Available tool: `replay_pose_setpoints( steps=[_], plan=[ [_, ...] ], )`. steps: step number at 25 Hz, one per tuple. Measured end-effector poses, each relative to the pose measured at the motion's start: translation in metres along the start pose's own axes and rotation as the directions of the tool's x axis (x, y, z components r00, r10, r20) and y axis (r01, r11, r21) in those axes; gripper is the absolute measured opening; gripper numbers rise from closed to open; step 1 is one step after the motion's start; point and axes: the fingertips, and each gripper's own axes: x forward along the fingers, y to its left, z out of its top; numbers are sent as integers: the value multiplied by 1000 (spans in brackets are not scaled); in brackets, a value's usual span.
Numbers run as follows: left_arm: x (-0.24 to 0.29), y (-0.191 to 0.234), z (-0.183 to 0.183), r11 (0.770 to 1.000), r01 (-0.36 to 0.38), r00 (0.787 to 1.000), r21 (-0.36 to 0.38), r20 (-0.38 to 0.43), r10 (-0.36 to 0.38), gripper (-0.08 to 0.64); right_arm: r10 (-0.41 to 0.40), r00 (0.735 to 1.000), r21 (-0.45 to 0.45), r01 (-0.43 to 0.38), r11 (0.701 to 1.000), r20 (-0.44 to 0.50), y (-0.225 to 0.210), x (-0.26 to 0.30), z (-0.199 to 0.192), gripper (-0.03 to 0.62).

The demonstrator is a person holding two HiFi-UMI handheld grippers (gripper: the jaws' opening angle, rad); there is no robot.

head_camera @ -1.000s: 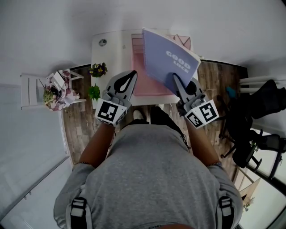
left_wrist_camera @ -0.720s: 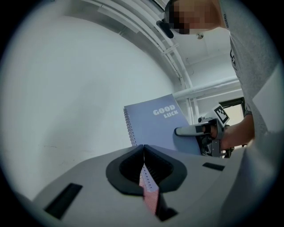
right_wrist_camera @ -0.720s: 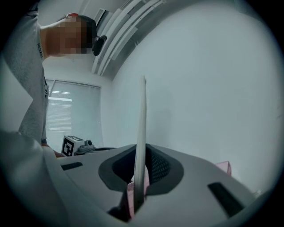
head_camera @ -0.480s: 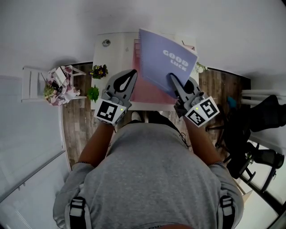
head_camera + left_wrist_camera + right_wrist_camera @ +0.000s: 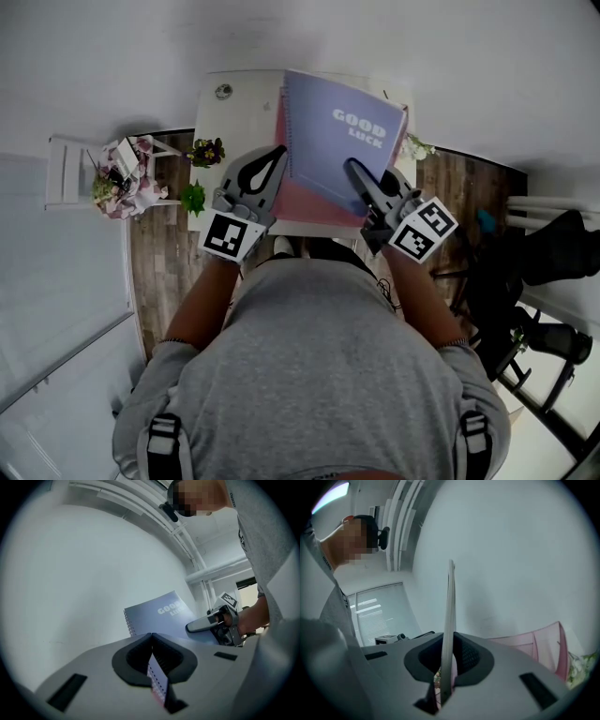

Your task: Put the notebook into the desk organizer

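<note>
A lilac spiral notebook (image 5: pixel 337 141) with "GOOD LUCK" on its cover hangs tilted above the desk. My right gripper (image 5: pixel 354 169) is shut on its near edge. In the right gripper view the notebook (image 5: pixel 450 611) stands edge-on between the jaws. The pink desk organizer (image 5: pixel 309 202) lies under it on the white desk (image 5: pixel 234 112), and its pink wall (image 5: pixel 534 639) shows at lower right. My left gripper (image 5: pixel 279 152) is shut with nothing held, its tips close beside the notebook's spiral edge. From the left gripper view the notebook (image 5: pixel 159 616) and the right gripper (image 5: pixel 190 627) show beyond the closed jaws.
Two small potted plants (image 5: pixel 206 148) stand at the desk's left edge and a sprig (image 5: pixel 417 147) at its right. A white chair with a bouquet (image 5: pixel 117 183) is on the left. A black office chair (image 5: pixel 553 244) stands on the right. A white wall backs the desk.
The right gripper has carried the notebook leftward and rolled it, so its spiral edge now lies next to the left gripper's tips. The left gripper has shifted only a little.
</note>
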Motion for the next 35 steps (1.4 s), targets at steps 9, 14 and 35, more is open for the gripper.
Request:
replay_pose_setpoints(
  steps=[9,14,35],
  plan=[
    [2,-4,-1,1000,-9,1000,5,-6,9,20,14,1000,157,-9,987,-28,-9,0,-13,38],
    [0,-3,-5,1000,-15,1000,2,-15,16,20,32,999,270,-24,963,-27,-12,5,-19,38],
    [-3,1,-15,1000,-28,999,11,-44,29,20,44,987,531,45,846,-155,-37,35,-56,41]
  ],
)
